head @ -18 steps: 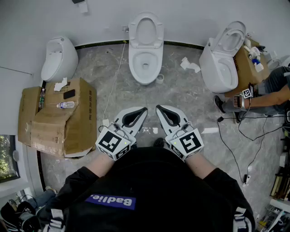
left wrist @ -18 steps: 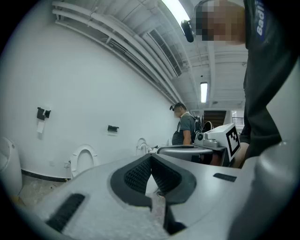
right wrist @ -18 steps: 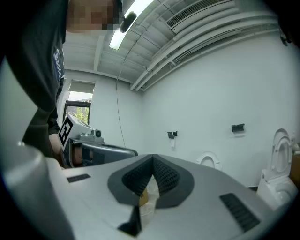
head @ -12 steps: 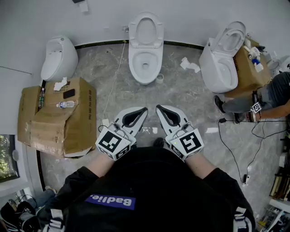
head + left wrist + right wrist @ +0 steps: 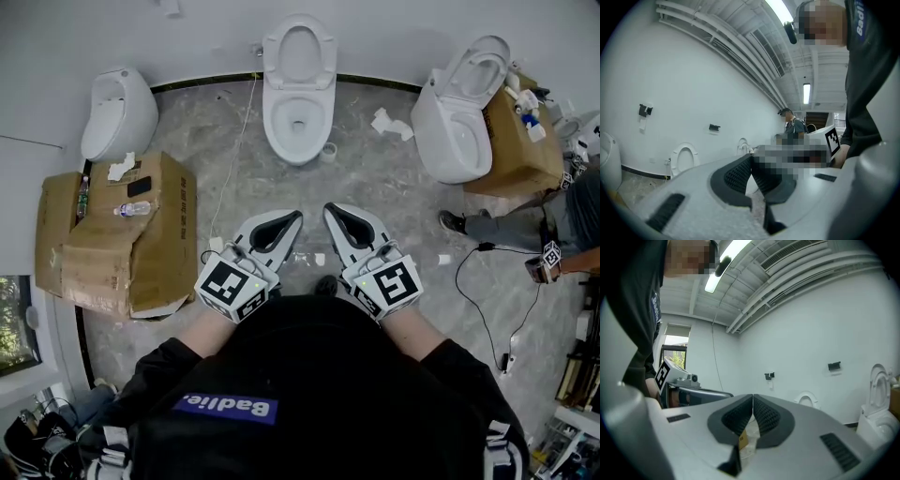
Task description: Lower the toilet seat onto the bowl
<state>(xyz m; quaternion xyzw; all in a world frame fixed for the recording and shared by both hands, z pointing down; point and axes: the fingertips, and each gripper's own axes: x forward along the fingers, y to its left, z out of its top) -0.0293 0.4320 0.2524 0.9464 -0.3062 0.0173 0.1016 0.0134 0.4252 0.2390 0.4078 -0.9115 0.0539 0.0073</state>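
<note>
Task status: not begun, as far as these views show. The toilet seat (image 5: 298, 49) stands upright behind the bowl (image 5: 298, 155), leaning back toward the wall, and the bowl opening is fully exposed. The full lowering motion is left to perform. This bowl is judged to be the target because it lies straight ahead of both grippers. A second toilet (image 5: 450, 131), to the right of the bowl, also has its seat raised. The left gripper (image 5: 291, 223) is held low and well short of the bowl, on the person's side of it. Its jaws are fully closed pad against pad, with nothing between them. The right gripper (image 5: 333, 214) sits just beside the left one, equally far from the bowl. Its jaws are likewise pressed together and hold nothing. Neither gripper touches the seat or any part of the toilet. Open floor lies between the grippers and the bowl, so the remaining sequence is judged to be: approach the bowl, reach the raised seat, tip it forward, and guide it down until it rests on the rim. A cardboard box (image 5: 112, 234) stands to the left of the bowl, clear of the direct approach path.
</note>
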